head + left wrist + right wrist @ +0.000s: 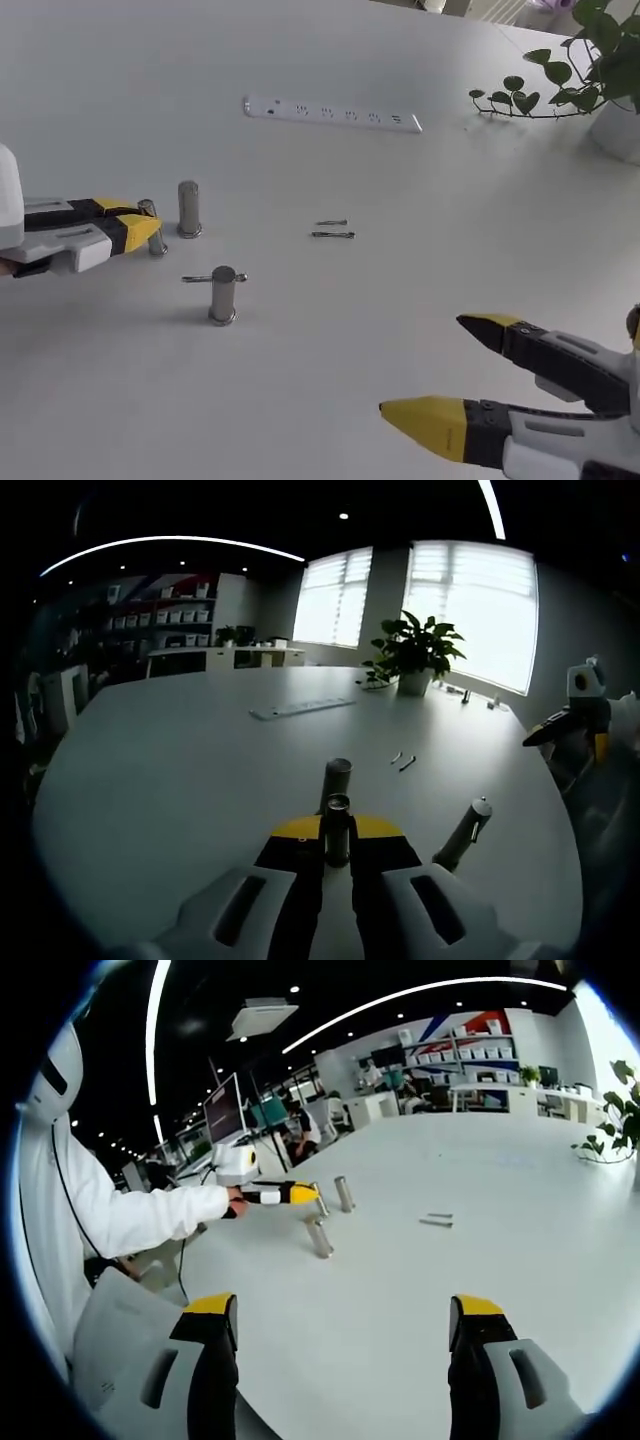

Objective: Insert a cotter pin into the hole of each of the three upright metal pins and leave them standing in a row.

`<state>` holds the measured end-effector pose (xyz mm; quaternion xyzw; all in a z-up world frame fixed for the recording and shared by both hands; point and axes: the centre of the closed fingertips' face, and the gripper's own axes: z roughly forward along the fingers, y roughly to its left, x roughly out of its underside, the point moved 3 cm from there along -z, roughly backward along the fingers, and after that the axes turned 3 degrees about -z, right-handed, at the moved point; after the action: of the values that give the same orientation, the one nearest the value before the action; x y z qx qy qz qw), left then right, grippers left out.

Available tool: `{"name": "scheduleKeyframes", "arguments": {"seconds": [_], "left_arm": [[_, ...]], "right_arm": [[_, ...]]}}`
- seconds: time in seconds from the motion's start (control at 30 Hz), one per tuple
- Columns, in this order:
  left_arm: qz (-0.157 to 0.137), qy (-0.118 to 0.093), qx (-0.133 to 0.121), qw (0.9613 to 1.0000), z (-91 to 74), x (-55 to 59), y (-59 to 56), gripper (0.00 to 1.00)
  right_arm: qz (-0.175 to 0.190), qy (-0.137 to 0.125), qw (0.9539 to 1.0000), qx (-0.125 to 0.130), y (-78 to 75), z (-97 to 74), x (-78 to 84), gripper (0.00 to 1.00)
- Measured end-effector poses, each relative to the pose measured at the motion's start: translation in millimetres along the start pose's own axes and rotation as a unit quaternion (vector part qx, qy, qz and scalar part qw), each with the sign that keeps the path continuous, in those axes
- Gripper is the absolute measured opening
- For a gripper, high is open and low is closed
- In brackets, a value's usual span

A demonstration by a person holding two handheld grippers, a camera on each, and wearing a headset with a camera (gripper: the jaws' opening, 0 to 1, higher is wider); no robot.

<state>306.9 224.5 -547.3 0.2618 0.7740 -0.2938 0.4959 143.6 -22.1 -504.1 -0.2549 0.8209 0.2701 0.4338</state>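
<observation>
Three short metal pins stand on the white table (420, 300). My left gripper (143, 229) (337, 842) is shut on the leftmost pin (154, 230) (337, 815). A second pin (189, 208) (338, 773) stands free just behind it. The third pin (223, 295) (466, 832) has a cotter pin (198, 278) through its top. Two loose cotter pins (333, 229) (402, 761) lie side by side mid-table. My right gripper (440, 370) (342, 1310) hovers open and holds nothing, near the front right, well away from the pins.
A white power strip (332, 113) lies across the far side of the table. A potted plant (595, 60) stands at the far right corner. The person's white sleeve (150, 1215) reaches in behind the left gripper in the right gripper view.
</observation>
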Motion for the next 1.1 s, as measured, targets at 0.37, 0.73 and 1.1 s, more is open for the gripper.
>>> {"name": "scheduleKeyframes", "arguments": {"seconds": [0.37, 0.73, 1.1], "left_arm": [[0.053, -0.027, 0.041, 0.9974, -21.0, -42.3, -31.6, 0.06], [0.108, -0.052, 0.095, 0.9882, -38.9, -70.6, -83.1, 0.06], [0.147, -0.05, 0.11, 0.9818, -29.4, -66.9, -127.7, 0.06]], "right_arm": [[-0.009, -0.005, 0.9999, -0.001, 4.2, -1.4, -1.7, 0.85], [-0.018, -0.002, 0.9998, -0.002, 8.9, -1.4, -0.1, 0.85], [-0.018, -0.004, 0.9998, 0.003, 7.5, -4.6, 2.0, 0.86]]}}
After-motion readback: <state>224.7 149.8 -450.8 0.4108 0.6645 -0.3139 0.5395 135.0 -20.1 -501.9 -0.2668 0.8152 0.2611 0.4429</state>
